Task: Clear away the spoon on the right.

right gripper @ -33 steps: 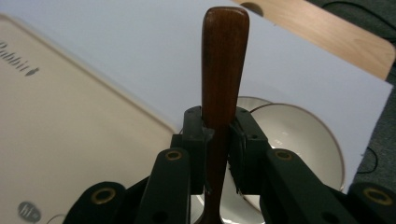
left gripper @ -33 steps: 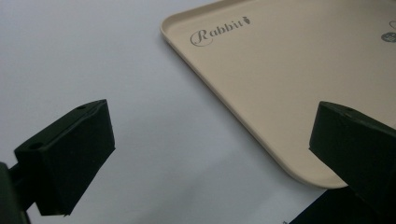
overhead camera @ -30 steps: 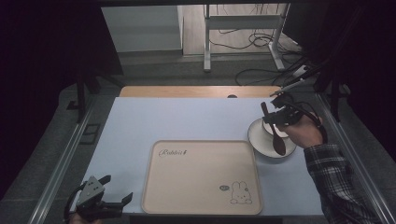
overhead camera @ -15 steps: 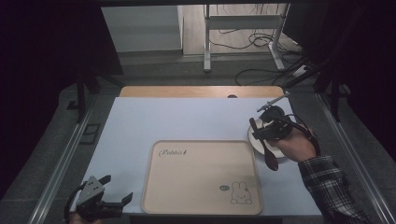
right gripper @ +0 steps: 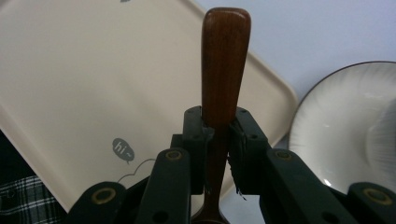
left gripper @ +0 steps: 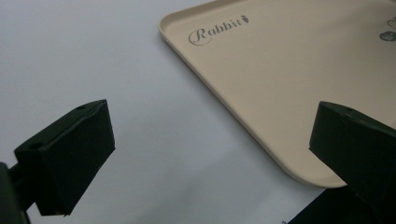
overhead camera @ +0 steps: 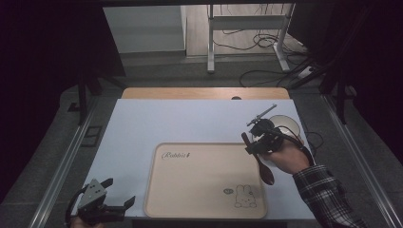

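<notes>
Spoon [overhead camera: 259,159] clamped in right tool [overhead camera: 253,144]

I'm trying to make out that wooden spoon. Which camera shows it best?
The high view: the whole wooden spoon shows, from handle to bowl, held over the tray's right edge. The right gripper view shows just its handle clamped in the right gripper. The left gripper view looks at the tray's corner.

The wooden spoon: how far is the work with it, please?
Done: the wooden spoon is off the table, clamped by its handle in the right gripper. In hand: it hangs over the right edge of the beige tray, beside the white bowl. Left: probably setting it down on the tray. The left gripper waits open.
</notes>
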The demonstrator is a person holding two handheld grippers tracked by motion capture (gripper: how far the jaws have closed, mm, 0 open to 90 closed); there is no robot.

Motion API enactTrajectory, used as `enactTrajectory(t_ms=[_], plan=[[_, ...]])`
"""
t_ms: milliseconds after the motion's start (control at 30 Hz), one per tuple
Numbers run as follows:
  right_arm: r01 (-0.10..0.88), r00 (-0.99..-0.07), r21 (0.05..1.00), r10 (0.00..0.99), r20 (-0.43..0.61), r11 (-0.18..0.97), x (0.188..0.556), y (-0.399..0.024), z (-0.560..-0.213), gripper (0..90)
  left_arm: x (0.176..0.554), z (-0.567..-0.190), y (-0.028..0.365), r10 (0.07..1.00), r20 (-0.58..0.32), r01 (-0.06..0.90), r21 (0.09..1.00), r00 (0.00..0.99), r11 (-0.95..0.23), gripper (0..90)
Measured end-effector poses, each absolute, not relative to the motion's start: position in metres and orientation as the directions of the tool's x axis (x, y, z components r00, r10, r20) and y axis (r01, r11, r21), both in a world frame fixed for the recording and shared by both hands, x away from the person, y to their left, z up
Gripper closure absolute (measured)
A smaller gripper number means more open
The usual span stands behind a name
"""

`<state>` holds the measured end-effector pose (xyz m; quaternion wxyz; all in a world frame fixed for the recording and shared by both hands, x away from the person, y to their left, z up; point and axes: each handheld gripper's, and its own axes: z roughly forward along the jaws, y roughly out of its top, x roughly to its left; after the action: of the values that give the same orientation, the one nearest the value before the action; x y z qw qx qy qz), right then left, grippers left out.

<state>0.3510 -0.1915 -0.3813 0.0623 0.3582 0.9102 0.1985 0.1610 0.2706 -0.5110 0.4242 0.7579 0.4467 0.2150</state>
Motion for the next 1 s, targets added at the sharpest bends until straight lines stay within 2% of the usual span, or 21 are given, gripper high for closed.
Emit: enactTrajectory(t_ms=[533, 1000], plan=[[0.620, -0.770, 0.332, 0.633, 0.081, 0.711, 0.341, -0.161, -0.419, 77.6, 0.162, -0.511, 0.270, 0.857, -0.055, 0.495, 0.834, 0.513, -0.244, 0.0], [0.643, -0.758, 0.283, 0.644, 0.100, 0.712, 0.339, -0.156, -0.459, 75.9, 0.162, -0.511, 0.270, 0.856, -0.055, 0.496, 0.833, 0.515, -0.245, 0.0]])
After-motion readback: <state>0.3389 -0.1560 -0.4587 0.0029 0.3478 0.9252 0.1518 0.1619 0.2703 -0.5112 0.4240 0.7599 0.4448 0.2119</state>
